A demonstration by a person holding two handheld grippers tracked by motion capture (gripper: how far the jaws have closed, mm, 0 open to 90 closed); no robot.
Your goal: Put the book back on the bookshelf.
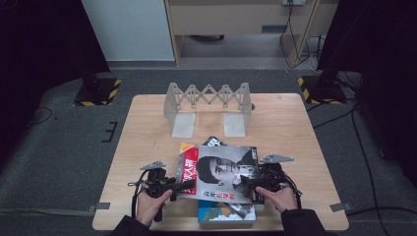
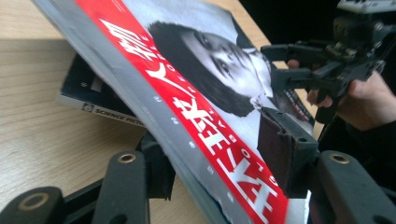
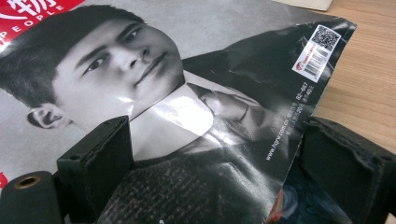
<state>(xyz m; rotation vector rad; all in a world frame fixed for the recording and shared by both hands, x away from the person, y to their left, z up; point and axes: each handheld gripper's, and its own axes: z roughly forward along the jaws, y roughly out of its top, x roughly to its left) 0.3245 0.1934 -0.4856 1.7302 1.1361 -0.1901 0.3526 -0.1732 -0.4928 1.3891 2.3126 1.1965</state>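
While the left gripper [image 1: 178, 187] at seven o'clock has its jaws either side of the magazine's [image 1: 221, 172] red edge, one above and one below, I cannot tell if they press it. At five o'clock the right gripper [image 1: 248, 186] straddles the far corner, jaws apart. Books [image 1: 223, 212] lie underneath; a rack [image 1: 209, 105] stands at twelve.

A pale wooden worktop [image 1: 147, 147] stands on grey carpet [image 1: 59, 147]. Near its far edge stands a clear expanding rack [image 1: 207, 101] with zigzag links between two upright ends. Beyond it are a white panel [image 1: 130, 29] and a wooden cabinet [image 1: 236, 17]. Black stands with yellow-striped bases [image 1: 98, 91] sit on the floor at either side, cables [image 1: 361, 147] trailing at right.
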